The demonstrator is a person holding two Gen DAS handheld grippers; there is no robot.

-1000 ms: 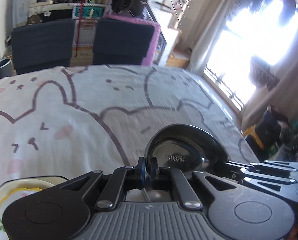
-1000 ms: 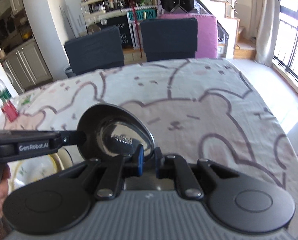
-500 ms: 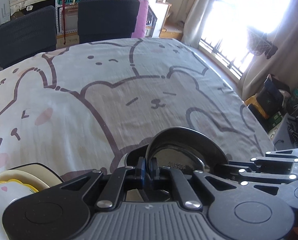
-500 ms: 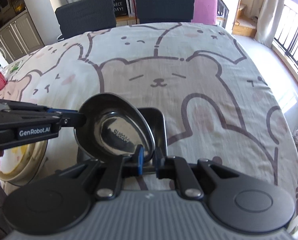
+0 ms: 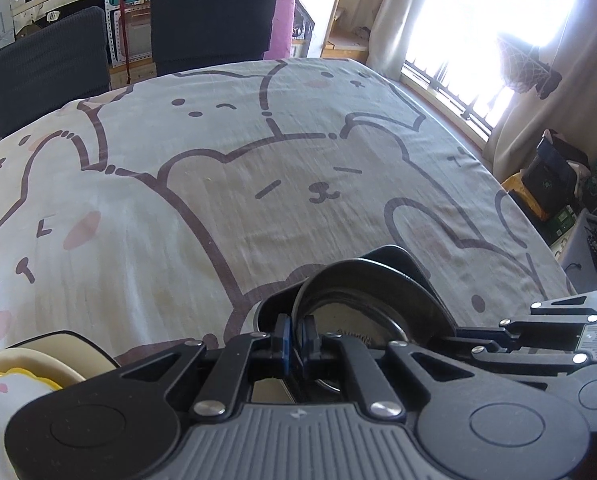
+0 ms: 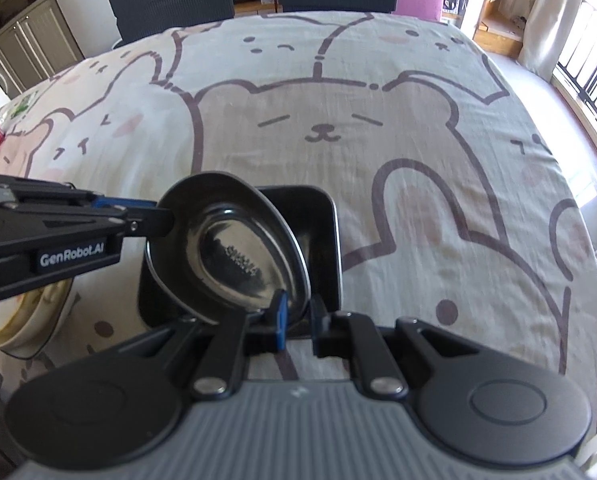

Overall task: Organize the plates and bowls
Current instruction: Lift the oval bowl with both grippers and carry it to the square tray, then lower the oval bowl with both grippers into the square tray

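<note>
Bowl [image 6: 234,256], steel, sits tilted at centre of the right view, partly inside the black square dish [image 6: 322,240] on the bear-print cloth [image 6: 338,120]. My left gripper [image 6: 166,220] is clamped on its rim at left; my right gripper [image 6: 298,308] straddles the near rim, and I cannot tell whether it still bites or has slackened. To finish well, I judge I should level the bowl, lower both sides together until its base seats flat in the dish, then part the fingers and draw back along the rim line, not upward. Hidden: the dish floor and the bowl's underside, so contact is unconfirmed. Cream plates [image 5: 38,368] are cut off at lower left of the left view.
</note>
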